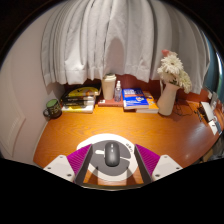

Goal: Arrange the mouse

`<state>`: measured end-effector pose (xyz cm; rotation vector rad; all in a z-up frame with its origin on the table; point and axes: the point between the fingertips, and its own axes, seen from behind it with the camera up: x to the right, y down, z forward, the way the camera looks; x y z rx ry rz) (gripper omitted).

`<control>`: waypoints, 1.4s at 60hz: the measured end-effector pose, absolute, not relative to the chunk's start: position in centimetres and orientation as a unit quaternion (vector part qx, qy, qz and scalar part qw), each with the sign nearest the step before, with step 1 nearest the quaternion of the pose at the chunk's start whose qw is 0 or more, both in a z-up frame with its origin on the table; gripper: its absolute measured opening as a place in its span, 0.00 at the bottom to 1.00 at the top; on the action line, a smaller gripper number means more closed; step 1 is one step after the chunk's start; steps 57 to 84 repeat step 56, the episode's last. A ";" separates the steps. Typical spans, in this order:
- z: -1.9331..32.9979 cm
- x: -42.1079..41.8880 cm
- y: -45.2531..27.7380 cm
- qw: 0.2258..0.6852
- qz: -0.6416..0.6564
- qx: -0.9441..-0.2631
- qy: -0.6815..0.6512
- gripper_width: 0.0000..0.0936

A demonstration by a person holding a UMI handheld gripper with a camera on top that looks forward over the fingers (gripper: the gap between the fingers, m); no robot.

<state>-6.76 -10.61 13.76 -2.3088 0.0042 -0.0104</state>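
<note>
In the gripper view, a grey mouse [113, 154] lay on a round white mat [112, 166] at the near edge of an orange wooden desk [120, 127]. The gripper [113, 160] was spread wide, the mouse between its fingers with gaps either side. Along the far edge stood books [80, 101], a vase of flowers [169, 88] and a mug [52, 107], before pale curtains [100, 40].
</note>
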 end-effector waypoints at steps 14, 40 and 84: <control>23.4 -6.7 -17.5 0.464 -0.002 -0.885 0.023 0.89; 26.6 -7.6 -24.7 0.479 -0.012 -0.877 0.027 0.89; 26.2 -8.4 -25.9 0.474 -0.011 -0.880 0.018 0.89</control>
